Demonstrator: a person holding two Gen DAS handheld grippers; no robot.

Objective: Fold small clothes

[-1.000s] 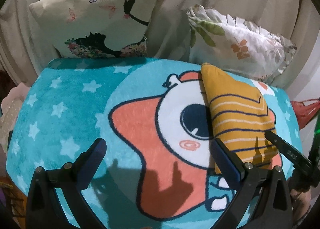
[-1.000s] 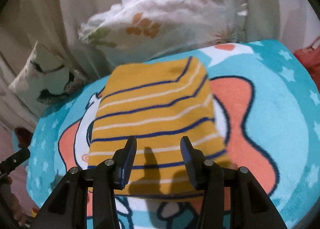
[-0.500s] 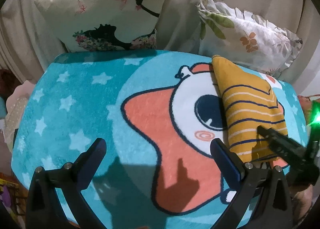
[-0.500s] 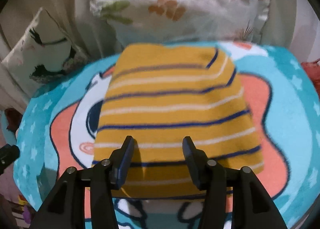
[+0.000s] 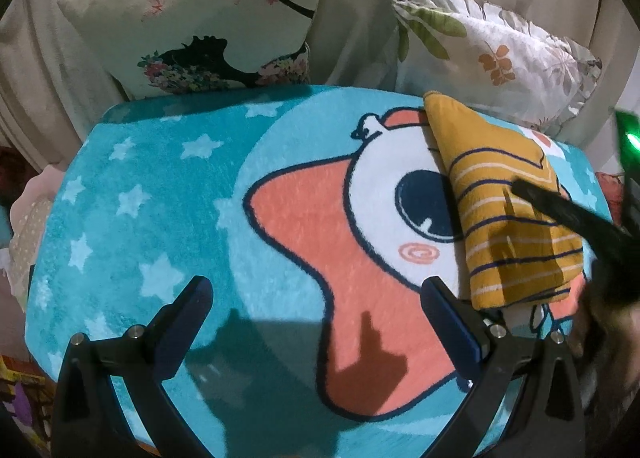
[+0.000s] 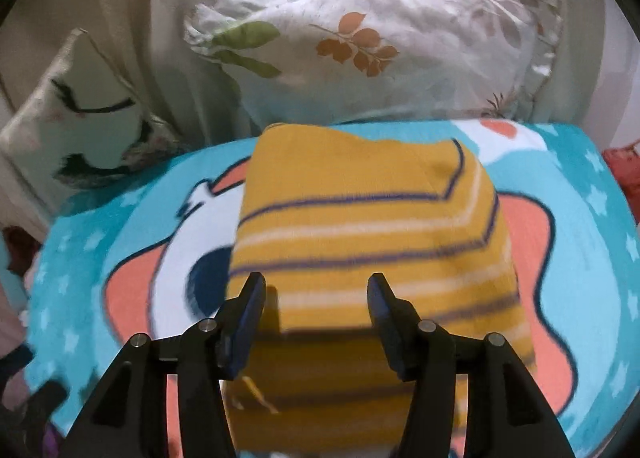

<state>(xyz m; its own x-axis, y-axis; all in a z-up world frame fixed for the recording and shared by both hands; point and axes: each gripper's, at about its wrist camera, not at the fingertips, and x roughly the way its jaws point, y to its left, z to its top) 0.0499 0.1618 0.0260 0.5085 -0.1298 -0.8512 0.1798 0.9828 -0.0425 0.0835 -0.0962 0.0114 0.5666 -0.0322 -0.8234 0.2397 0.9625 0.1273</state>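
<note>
Striped garment (image 6: 360, 242), near edge blurred

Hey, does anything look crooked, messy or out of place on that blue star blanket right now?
Nothing stands out. The mustard-yellow striped folded garment lies as a compact bundle on the turquoise cartoon-star blanket, edges fairly even. Both the left gripper and right gripper are open, holding nothing.
</note>
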